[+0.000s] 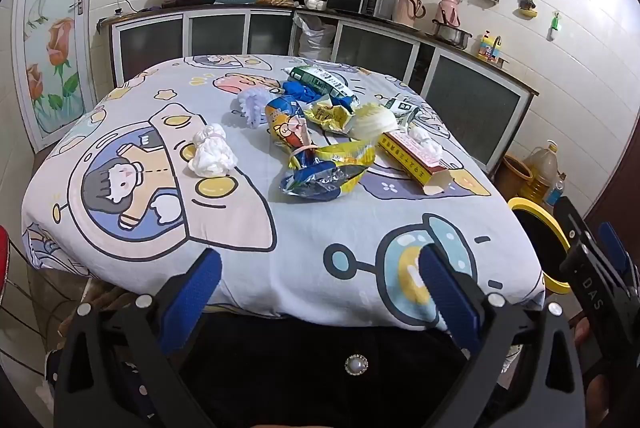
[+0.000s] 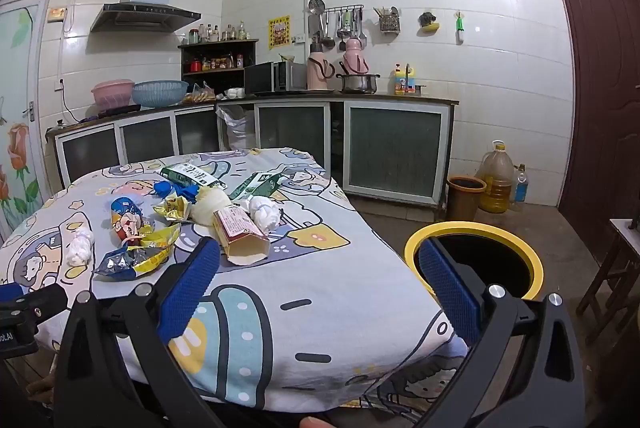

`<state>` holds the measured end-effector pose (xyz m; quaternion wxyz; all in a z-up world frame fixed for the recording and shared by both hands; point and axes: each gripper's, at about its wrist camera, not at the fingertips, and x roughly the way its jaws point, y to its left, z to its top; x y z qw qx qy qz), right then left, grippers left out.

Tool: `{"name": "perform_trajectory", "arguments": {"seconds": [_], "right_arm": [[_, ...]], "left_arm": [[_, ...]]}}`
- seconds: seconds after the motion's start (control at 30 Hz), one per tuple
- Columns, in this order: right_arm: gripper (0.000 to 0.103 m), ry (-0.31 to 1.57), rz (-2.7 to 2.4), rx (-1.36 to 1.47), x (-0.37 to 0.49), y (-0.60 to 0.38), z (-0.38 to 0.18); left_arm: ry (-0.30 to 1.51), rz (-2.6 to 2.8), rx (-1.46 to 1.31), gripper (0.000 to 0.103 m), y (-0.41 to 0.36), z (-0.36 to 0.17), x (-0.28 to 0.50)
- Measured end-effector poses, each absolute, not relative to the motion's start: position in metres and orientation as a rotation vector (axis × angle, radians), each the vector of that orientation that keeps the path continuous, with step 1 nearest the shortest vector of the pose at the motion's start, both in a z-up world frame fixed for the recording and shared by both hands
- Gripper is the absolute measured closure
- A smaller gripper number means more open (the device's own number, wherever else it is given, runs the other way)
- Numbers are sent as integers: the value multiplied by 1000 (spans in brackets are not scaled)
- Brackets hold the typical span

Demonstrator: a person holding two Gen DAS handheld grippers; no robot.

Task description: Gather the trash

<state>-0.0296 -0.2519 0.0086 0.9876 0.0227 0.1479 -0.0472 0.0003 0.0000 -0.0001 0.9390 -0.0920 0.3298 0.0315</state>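
Most of both views is a table (image 1: 280,228) under a cartoon-print cloth, with the trash heaped past its middle, well ahead of both grippers. Beside the table's right edge stands a black bin with a yellow rim (image 2: 476,228) — near the right gripper (image 2: 320,288), which hangs over the near edge with its jaws spread wide and empty. The left gripper (image 1: 320,288) is likewise wide open, holding nothing, and aimed at the heap from the near edge. Largest in the pile is a yellow-and-blue snack bag (image 1: 324,168), then a long yellow carton (image 1: 416,160) whose long axis runs from the far middle toward the near right, open end nearest. A crumpled white tissue (image 1: 210,156) lies apart on the left — likely the left gripper's easiest first pick, while the carton sits closer to the right one
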Motion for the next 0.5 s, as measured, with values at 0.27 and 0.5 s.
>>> {"name": "perform_trajectory", "arguments": {"seconds": [0.27, 0.5], "right_arm": [[7, 293, -92, 45, -30, -251, 8], [7, 295, -95, 49, -29, -252, 8]], "left_arm": [[668, 65, -184, 8, 0, 0, 0], [674, 65, -185, 8, 0, 0, 0]]}}
